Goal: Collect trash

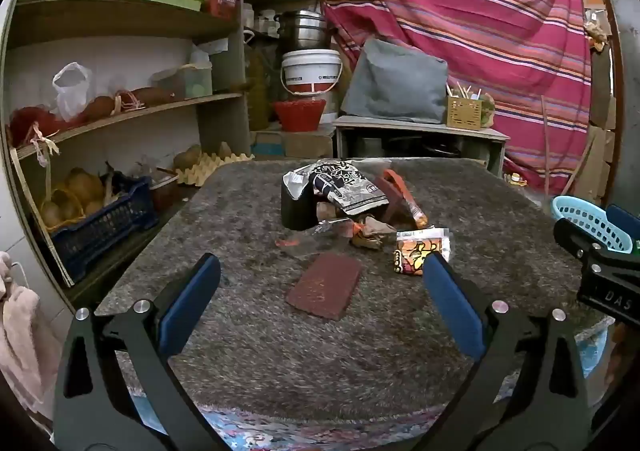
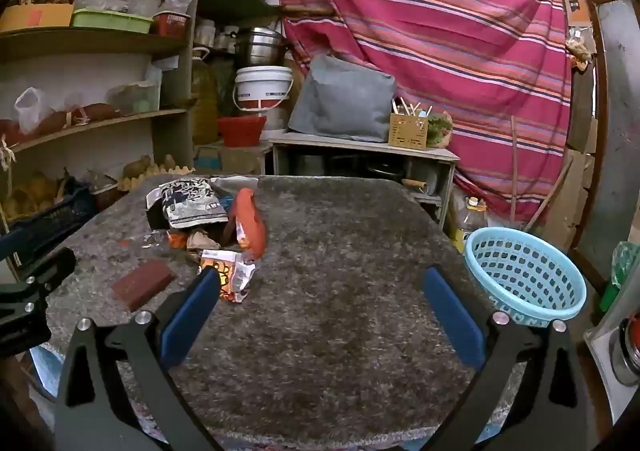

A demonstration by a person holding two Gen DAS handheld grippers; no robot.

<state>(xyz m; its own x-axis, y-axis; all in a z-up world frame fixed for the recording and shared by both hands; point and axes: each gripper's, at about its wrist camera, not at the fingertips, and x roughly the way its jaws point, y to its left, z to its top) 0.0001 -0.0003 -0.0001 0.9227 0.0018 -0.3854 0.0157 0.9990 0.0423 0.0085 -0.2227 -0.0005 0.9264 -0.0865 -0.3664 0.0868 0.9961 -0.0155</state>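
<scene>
A heap of trash lies on the grey furry table top [image 1: 280,351]: a black-and-white printed bag [image 1: 348,189], an orange wrapper [image 1: 404,195], crumpled brown paper [image 1: 372,235], a yellow-orange snack packet [image 1: 418,255] and a flat dark red packet [image 1: 325,285]. My left gripper [image 1: 320,307] stands open above the near table, the red packet just beyond its fingers. My right gripper [image 2: 320,311] is open too, over bare table [image 2: 340,351], with the snack packet [image 2: 232,275] beside its left finger. The red packet [image 2: 142,283] lies further left. A light blue perforated basket [image 2: 524,275] sits at the table's right edge.
Shelves [image 1: 120,111] with bags, crates and a blue crate [image 1: 104,223] stand at the left. Behind the table are a low cabinet [image 1: 420,135], a grey cushion [image 1: 396,83], a white bucket [image 1: 312,71] and a striped pink cloth [image 1: 480,11]. The right gripper's body [image 1: 600,275] shows at the right.
</scene>
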